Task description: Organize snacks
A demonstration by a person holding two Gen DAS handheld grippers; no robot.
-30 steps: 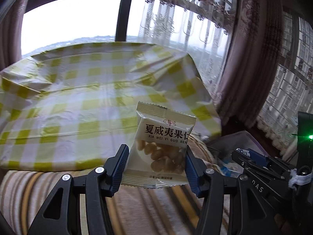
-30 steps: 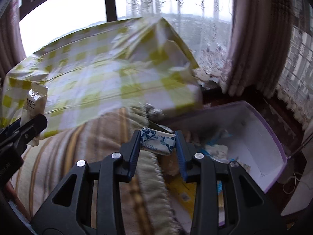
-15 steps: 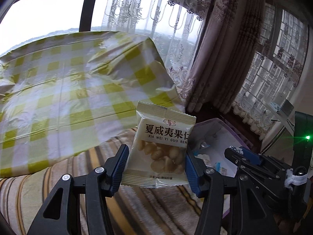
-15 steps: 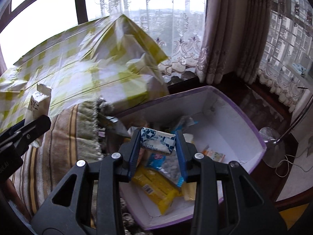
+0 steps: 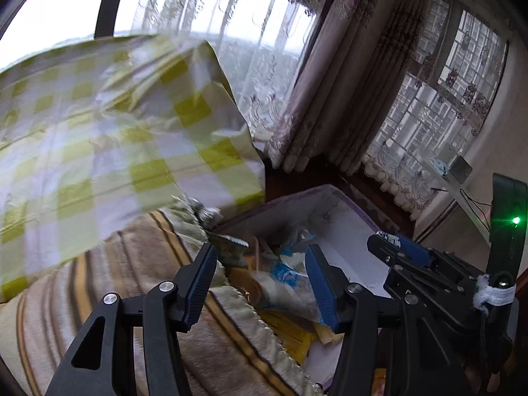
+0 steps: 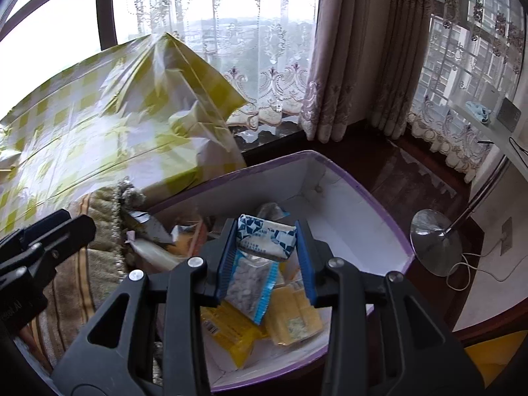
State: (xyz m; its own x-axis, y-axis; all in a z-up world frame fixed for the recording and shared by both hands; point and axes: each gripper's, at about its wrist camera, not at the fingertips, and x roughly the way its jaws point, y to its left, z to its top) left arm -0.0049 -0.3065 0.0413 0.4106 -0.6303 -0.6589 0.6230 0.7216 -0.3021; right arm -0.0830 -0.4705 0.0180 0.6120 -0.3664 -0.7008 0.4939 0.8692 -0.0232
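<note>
Right gripper (image 6: 266,250) clamped on blue-white packet (image 6: 268,237) above purple-rimmed box (image 6: 379,204); left gripper (image 5: 260,283) open, empty. Risk: packet snagging on pads at release, landing outside near striped blanket (image 5: 99,280).

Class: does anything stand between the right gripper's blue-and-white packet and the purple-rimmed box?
Nothing visible does. The right gripper holds the blue-and-white packet above the open purple-rimmed box; only snacks already in the box lie beneath it.
</note>
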